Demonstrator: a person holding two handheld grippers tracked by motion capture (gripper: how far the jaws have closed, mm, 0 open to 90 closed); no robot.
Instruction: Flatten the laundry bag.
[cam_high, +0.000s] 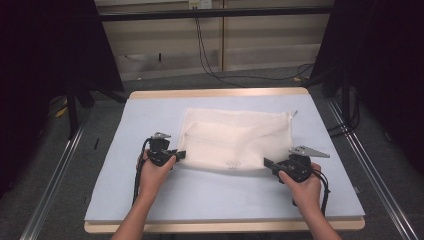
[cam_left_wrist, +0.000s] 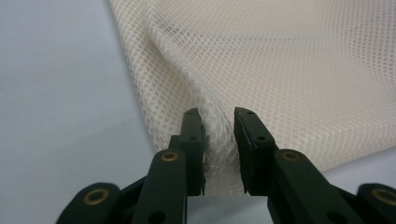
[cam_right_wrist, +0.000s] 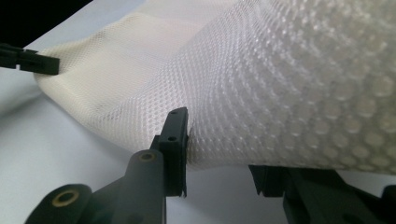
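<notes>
A cream mesh bag (cam_high: 235, 137) lies flat on the pale blue mat (cam_high: 150, 115). My left gripper (cam_high: 181, 155) is at the bag's near left corner. In the left gripper view, its jaws (cam_left_wrist: 218, 116) pinch a raised fold of the mesh (cam_left_wrist: 289, 70). My right gripper (cam_high: 267, 162) is at the bag's near right edge. In the right gripper view, its jaws (cam_right_wrist: 219, 149) stand wide apart: one finger (cam_right_wrist: 175, 135) rests against the side of the mesh (cam_right_wrist: 280, 84) and the other sits lower, beneath the bag's edge. The left gripper's jaw (cam_right_wrist: 28, 60) shows far off at the bag's other corner.
The mat covers a wooden table (cam_high: 220, 93). Bare mat runs along the near side and on the left. Black stands and dark curtains flank the table. Cables (cam_high: 210, 65) trail over the floor behind it, and metal rails (cam_high: 55, 175) run along both sides.
</notes>
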